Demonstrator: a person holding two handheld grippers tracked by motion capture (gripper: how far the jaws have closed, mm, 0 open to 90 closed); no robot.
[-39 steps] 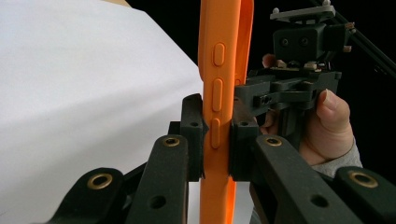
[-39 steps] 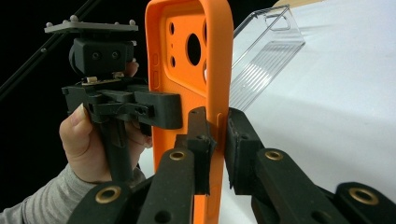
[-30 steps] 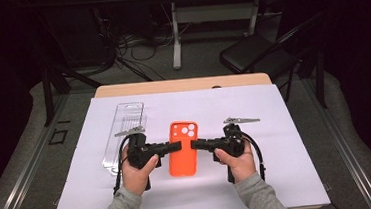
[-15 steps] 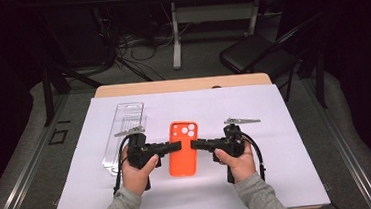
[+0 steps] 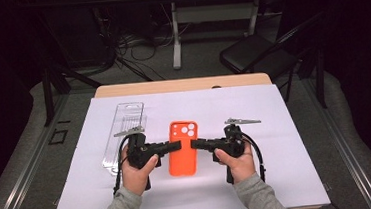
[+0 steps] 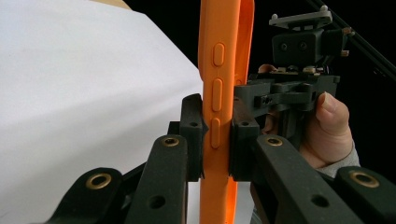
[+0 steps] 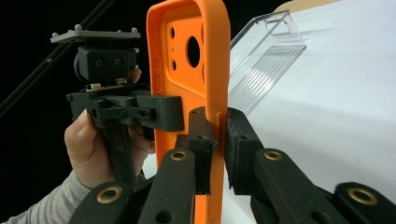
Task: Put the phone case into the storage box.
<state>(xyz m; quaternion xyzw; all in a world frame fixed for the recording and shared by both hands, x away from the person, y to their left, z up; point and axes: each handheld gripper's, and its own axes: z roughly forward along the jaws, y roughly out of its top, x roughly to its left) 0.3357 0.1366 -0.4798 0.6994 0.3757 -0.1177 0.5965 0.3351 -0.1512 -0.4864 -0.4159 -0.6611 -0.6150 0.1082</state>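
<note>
An orange phone case (image 5: pixel 183 147) is over the middle of the white sheet, camera cutouts at its far end. My left gripper (image 5: pixel 175 145) is shut on the case's left edge and my right gripper (image 5: pixel 195 144) on its right edge, each held level by a hand. In the left gripper view the pads (image 6: pixel 192 133) clamp the button side of the case (image 6: pixel 217 56), with the right gripper's body (image 6: pixel 299 70) beyond. In the right gripper view the jaws of my right gripper (image 7: pixel 217 140) pinch the case rim (image 7: pixel 187 70), and the left gripper's body (image 7: pixel 116 102) shows behind it.
A clear plastic box (image 5: pixel 125 132) lies left of the case, close to the left hand; it also appears as the clear plastic box (image 7: pixel 264 60) in the right gripper view. A white sheet (image 5: pixel 279 177) covers the wooden table (image 5: pixel 182 84). A dark chair (image 5: pixel 255 54) stands beyond the table.
</note>
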